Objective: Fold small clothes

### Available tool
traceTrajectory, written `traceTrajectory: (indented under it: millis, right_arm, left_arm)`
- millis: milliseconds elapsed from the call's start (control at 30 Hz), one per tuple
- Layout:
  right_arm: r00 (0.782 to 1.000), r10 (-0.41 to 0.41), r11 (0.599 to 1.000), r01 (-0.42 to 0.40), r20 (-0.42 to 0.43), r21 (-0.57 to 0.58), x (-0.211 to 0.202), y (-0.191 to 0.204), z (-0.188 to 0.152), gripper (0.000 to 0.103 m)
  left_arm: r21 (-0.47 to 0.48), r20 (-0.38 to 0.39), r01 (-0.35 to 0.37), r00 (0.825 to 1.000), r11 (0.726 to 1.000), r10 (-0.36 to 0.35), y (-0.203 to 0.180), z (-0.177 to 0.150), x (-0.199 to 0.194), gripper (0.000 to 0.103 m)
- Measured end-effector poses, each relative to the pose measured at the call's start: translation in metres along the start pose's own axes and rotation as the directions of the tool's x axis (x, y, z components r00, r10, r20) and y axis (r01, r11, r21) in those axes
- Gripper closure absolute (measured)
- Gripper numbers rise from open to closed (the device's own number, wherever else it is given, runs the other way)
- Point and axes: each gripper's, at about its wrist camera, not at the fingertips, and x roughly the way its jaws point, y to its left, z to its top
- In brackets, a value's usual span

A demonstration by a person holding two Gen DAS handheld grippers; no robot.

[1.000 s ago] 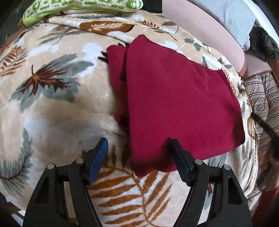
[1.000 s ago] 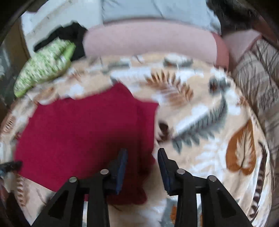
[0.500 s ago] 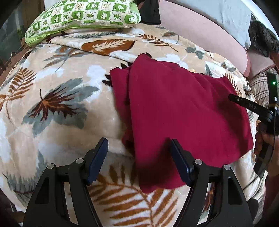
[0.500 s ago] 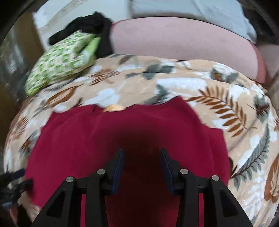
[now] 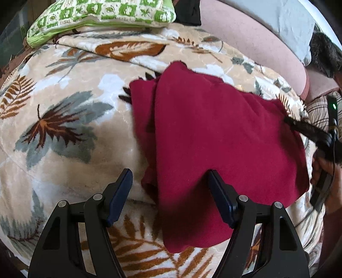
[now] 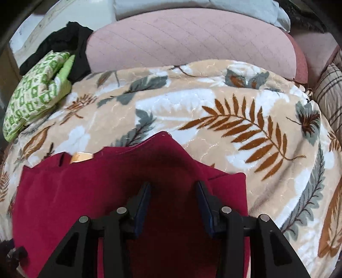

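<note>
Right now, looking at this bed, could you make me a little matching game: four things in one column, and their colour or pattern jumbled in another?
Things:
1. folded garment
2. blanket
3. pillow
4. bolster

Looks:
A. green and white checks
B. plain dusty pink
C. dark red
D. beige with brown and grey leaves

Pairs: 1-C, 2-D, 3-A, 4-B
</note>
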Motion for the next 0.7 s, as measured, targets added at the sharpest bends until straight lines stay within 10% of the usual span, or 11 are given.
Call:
traceTrajectory:
  millis: [333,700]
  right_arm:
    - [0.998,-0.034,0.996,0.029,-0.058,-0.079,-0.008,0.016,-0.013,0.057]
    - [0.970,0.217,0.936,-0.239,-0.111,-0.258,-0.037,0.154,-0.015,0.046]
  left_arm:
    - [-0.074,-0.001,0.036,0.999,0.997,-0.036,0.012,-0.005,0.006,0.029]
    - [-0.124,0.031,0.100,0.995,0.987,-0.097,0.025,-0.015,0.001,0.029]
